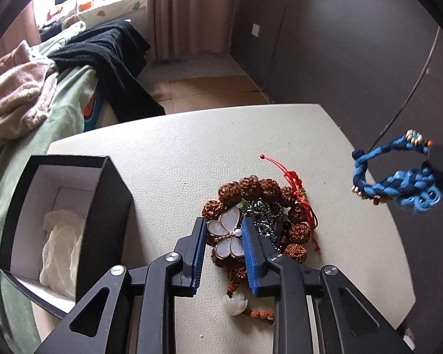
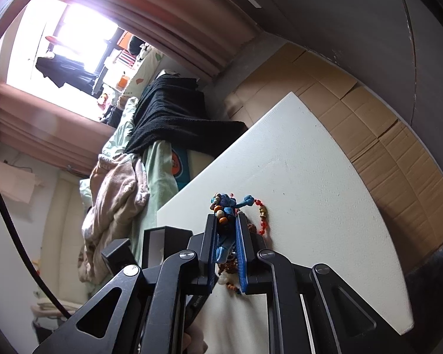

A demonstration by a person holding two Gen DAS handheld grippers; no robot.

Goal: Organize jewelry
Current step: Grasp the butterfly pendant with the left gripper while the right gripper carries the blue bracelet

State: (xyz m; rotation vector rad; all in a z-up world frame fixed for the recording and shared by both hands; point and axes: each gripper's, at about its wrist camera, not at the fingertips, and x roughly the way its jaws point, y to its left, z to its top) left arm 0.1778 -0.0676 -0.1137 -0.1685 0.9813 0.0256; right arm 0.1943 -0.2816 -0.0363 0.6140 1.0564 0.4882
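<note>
A white table (image 1: 168, 153) carries the jewelry heap, and every place here is given from that heap. The heap itself is a ring of brown seed beads (image 1: 251, 187) with a red knotted cord (image 1: 292, 177) along its right edge, a dark metal chain (image 1: 265, 215) piled inside it, and a white shell butterfly brooch (image 1: 226, 234) lying on its near-left part. Left of the heap, at the table's edge, stands an open black box (image 1: 65, 221) with pale crumpled fabric (image 1: 62, 250) inside. Beyond the table's left side, a bed holds a black knit throw (image 1: 112, 56). The left gripper (image 1: 224, 253) is lowered over the heap, jaws apart on either side of the brooch. Right of the heap and raised above the table, the right gripper (image 2: 226, 242) is clamped on a blue braided bracelet (image 2: 226, 224), which dangles clear.
</note>
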